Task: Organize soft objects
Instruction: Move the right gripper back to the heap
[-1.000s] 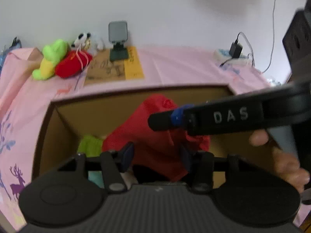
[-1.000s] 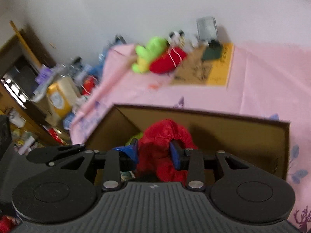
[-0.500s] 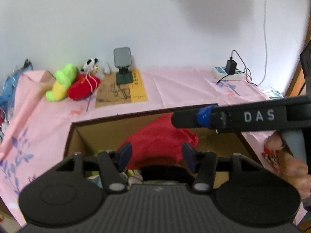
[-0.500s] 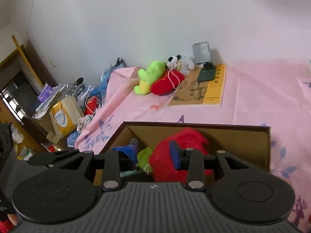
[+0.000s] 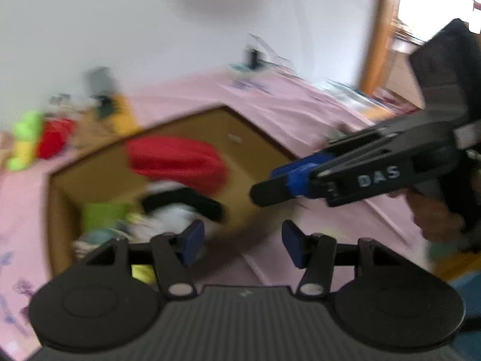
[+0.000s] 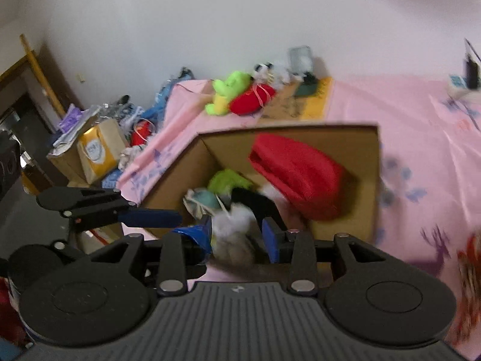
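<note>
An open cardboard box [image 6: 345,132] [image 5: 255,132] stands on the pink bed. In it lie a red soft toy [image 6: 297,177] [image 5: 177,159], a green plush [image 6: 228,182], a black-and-white plush [image 5: 180,203] and other soft items. My left gripper [image 5: 240,242] is open and empty above the box's near edge. My right gripper [image 6: 237,236] is open over the box's near side, with a grey-white plush [image 6: 234,234] seen between its fingers; contact is unclear. The right gripper also shows in the left wrist view [image 5: 345,177].
A green plush [image 6: 228,93], a red plush [image 6: 252,102] and a panda toy [image 6: 264,69] lie at the bed's far end beside a brown-and-yellow board [image 6: 300,105] and a phone stand [image 6: 300,60]. Bags and clutter [image 6: 96,147] are left of the bed.
Both grippers have pulled back and up from the box and swung; the red toy now lies free in the box, released by the right gripper. The left view has turned right.
</note>
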Demonstrator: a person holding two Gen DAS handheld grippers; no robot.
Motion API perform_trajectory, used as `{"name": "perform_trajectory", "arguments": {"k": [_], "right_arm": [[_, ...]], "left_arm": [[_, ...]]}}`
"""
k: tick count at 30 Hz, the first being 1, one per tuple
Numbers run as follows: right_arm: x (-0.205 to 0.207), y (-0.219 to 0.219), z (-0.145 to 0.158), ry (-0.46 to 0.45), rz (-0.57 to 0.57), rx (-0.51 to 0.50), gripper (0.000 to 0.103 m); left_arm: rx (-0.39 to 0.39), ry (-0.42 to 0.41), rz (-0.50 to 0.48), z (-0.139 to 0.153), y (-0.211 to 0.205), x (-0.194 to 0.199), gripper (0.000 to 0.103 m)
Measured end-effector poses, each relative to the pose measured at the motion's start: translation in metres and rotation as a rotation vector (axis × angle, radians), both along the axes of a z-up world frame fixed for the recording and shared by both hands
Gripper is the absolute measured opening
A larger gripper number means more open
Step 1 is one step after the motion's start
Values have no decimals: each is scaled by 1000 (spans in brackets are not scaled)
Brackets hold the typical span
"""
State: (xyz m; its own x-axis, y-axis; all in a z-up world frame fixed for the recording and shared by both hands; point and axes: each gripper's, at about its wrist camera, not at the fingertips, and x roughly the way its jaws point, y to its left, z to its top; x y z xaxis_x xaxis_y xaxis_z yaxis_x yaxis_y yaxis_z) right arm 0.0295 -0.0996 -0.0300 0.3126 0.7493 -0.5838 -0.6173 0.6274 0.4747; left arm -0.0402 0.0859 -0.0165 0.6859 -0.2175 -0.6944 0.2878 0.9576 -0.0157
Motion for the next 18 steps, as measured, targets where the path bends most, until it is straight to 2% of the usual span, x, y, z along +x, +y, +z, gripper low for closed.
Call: {"name": "perform_trajectory", "arguments": {"k": [5,9,14,18], "right_arm": [[-16,-48,-24,123,-96,-42,21],[-22,-102,-41,167,-283,-117,21],[-10,-160,-60,202,-488,-166,21],[4,-188,-76,232,-529,-184,21]], "left_arm": [[-60,70,-198,-14,-25,-8,57],[-96,122,-312,-27,-57,5,57],[-96,149,-377,-42,-108,27,57],[-87,174,-365,-56,-151,47,57]]}}
